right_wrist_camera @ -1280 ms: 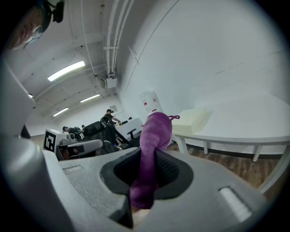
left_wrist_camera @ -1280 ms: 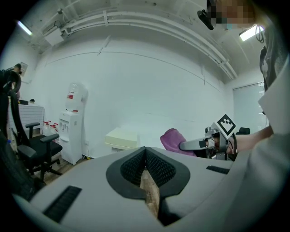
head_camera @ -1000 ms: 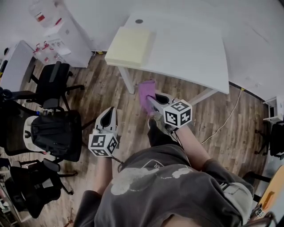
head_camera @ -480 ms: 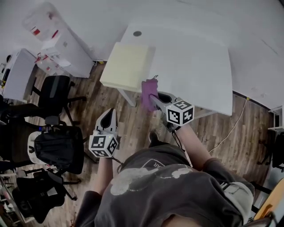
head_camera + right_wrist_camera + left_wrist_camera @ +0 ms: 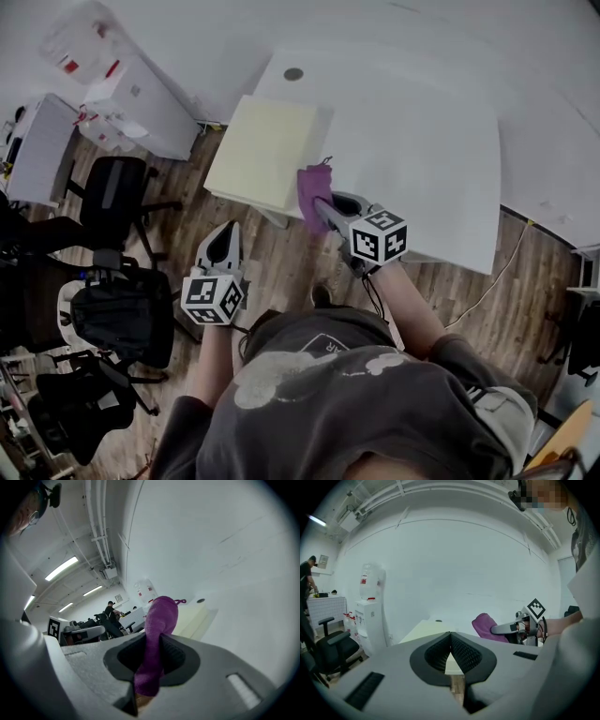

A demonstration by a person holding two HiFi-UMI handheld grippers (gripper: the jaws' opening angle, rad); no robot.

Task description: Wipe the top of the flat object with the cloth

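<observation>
The right gripper (image 5: 319, 202), jaws tight on the cloth (image 5: 313, 184), has reached the flat object (image 5: 258, 150) at upper centre; left gripper (image 5: 225, 238) closed, empty. Wiping can probably start.

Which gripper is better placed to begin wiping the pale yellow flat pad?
Right. The right gripper is shut on the purple cloth, close beside the flat pad. The left gripper is shut on nothing, over the floor.
</observation>
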